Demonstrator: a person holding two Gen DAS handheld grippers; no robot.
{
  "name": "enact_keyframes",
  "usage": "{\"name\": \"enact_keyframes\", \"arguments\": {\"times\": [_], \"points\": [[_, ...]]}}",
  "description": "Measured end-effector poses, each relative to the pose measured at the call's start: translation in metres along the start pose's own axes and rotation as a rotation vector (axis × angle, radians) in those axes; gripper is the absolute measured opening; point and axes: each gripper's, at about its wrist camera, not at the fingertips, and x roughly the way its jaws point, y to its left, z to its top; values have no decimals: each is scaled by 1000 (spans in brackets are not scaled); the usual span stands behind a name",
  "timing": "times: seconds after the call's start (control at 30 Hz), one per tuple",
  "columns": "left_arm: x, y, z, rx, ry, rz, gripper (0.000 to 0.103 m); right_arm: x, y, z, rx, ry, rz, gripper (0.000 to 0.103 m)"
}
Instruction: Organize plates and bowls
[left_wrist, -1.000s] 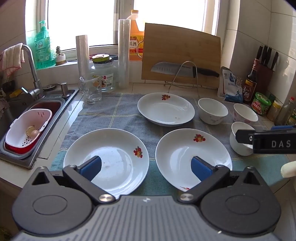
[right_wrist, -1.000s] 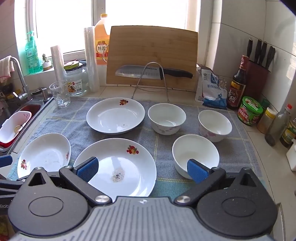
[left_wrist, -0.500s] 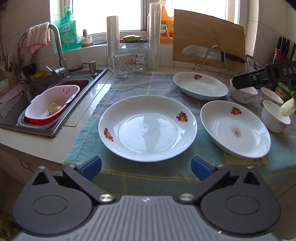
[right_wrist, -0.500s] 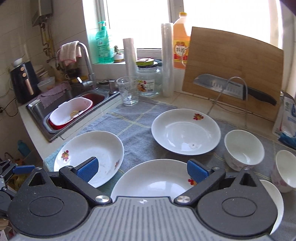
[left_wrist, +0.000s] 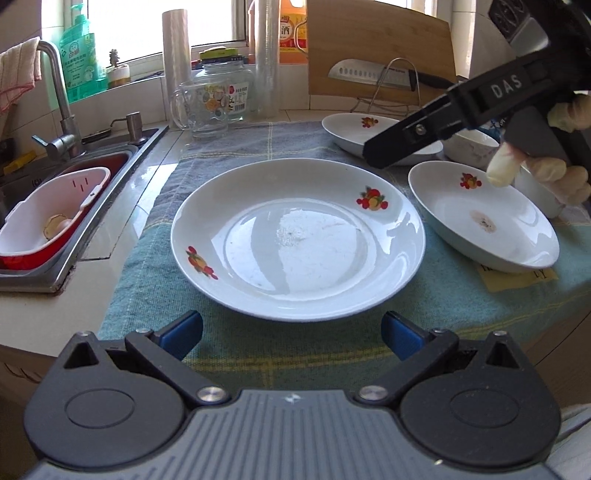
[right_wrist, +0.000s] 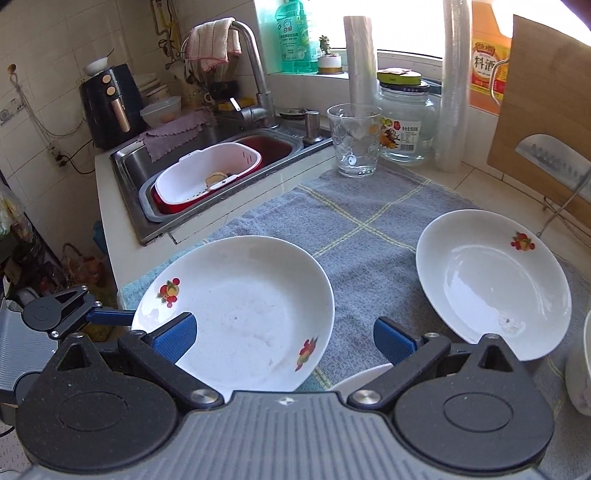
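Nothing stacked yet; task at the very start, judging by the spread. Three plates lying apart on the towel (left_wrist: 332, 350), none overlapping. Near plate (left_wrist: 297, 239) dead center in left wrist view, at 12 o'clock from the left gripper (left_wrist: 291, 334), rim just ahead of the blue pads. Left gripper spread wide, empty, apparently lined up for a rim grab. Second plate (left_wrist: 484, 221) at 2 o'clock, crumb stain in the middle. Far plate (left_wrist: 354, 131) at 1 o'clock, partly behind the right gripper, whose tips are hard to read in this view. Bowl (left_wrist: 471, 142) peeking behind that gripper; other bowls mostly hidden by the gloved hand.

Right wrist view: right gripper (right_wrist: 284, 338) released, holding nothing, hovering over near plate (right_wrist: 240, 314); far plate (right_wrist: 493, 277) at 2 o'clock; sliver of second plate under the gripper body. Sink (right_wrist: 221, 155) at 10 o'clock.

Left to do: all of it — plates into one stack, bowls nested. Likely first step: pick near plate.
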Motion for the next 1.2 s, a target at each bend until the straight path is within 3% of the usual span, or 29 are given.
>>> {"name": "enact_keyframes", "arguments": {"times": [0.23, 0.5, 0.57, 0.9, 1.2], "points": [[9, 10, 3, 64, -4, -61, 102, 47, -20, 19, 46, 89, 67, 102], [14, 17, 10, 78, 7, -94, 102, 73, -37, 30, 120, 154, 192, 74], [15, 17, 11, 80, 10, -98, 102, 76, -38, 30, 134, 166, 219, 71], [13, 17, 17, 90, 29, -93, 101, 79, -42, 37, 151, 187, 256, 71], [21, 32, 37, 104, 18, -97, 101, 75, -49, 60, 149, 142, 242, 71]]}}
